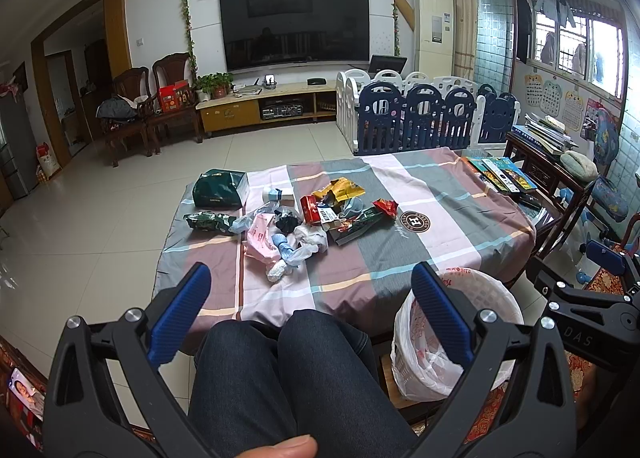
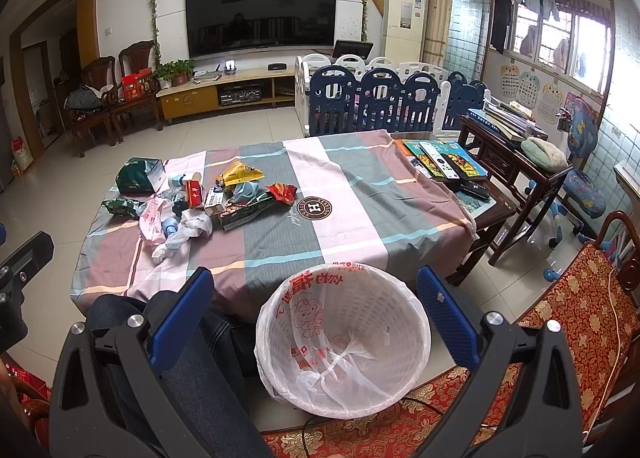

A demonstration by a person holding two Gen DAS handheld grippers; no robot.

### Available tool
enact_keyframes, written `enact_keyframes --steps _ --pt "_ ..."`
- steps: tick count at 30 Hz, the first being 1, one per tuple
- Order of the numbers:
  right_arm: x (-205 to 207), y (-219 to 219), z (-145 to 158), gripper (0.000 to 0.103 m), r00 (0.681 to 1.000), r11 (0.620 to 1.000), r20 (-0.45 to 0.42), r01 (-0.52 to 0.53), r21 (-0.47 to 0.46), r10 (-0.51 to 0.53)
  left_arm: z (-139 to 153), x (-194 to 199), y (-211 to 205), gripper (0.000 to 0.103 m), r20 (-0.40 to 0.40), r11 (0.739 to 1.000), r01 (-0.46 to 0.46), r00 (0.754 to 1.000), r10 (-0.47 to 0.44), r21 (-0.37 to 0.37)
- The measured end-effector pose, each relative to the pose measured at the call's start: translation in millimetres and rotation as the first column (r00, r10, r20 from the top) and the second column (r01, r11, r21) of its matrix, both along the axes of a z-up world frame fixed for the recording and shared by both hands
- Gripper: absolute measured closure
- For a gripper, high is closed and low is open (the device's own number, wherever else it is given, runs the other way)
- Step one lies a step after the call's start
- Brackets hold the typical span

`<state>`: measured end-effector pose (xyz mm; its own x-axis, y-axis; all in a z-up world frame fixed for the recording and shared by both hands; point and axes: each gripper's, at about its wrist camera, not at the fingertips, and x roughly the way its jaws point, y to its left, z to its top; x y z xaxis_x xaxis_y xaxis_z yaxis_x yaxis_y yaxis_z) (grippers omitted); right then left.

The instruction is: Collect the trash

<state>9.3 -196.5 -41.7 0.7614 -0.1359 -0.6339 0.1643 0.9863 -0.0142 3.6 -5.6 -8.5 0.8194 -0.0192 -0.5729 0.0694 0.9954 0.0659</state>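
A heap of trash (image 1: pixel 296 214) (image 2: pixel 200 202) lies on the left half of the table's plaid cloth (image 1: pixel 440 218) (image 2: pixel 360 210): wrappers, crumpled plastic bags, small boxes, a green pouch. A white basket bin (image 2: pixel 344 338) (image 1: pixel 452 338) lined with a printed plastic bag stands on the floor at the table's near edge. My left gripper (image 1: pixel 312 278) is open above a person's knees (image 1: pixel 288 370), well short of the heap. My right gripper (image 2: pixel 314 284) is open over the bin, holding nothing.
Books and remotes (image 2: pixel 444 162) lie at the table's far right corner. A dark wooden side table (image 2: pixel 516 154) stacked with books stands to the right, a red patterned seat (image 2: pixel 580 310) near right. A blue and white playpen fence (image 1: pixel 424 114) stands behind the table.
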Motion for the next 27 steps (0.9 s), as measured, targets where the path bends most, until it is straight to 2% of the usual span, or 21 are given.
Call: enact_keyframes --steps 27 --pt "1.8 -0.9 -0.4 0.003 1.000 1.000 -0.003 0.001 0.004 -0.001 -2.4 0.5 1.8 0.003 -0.004 1.000 -0.001 1.000 0.001 0.000"
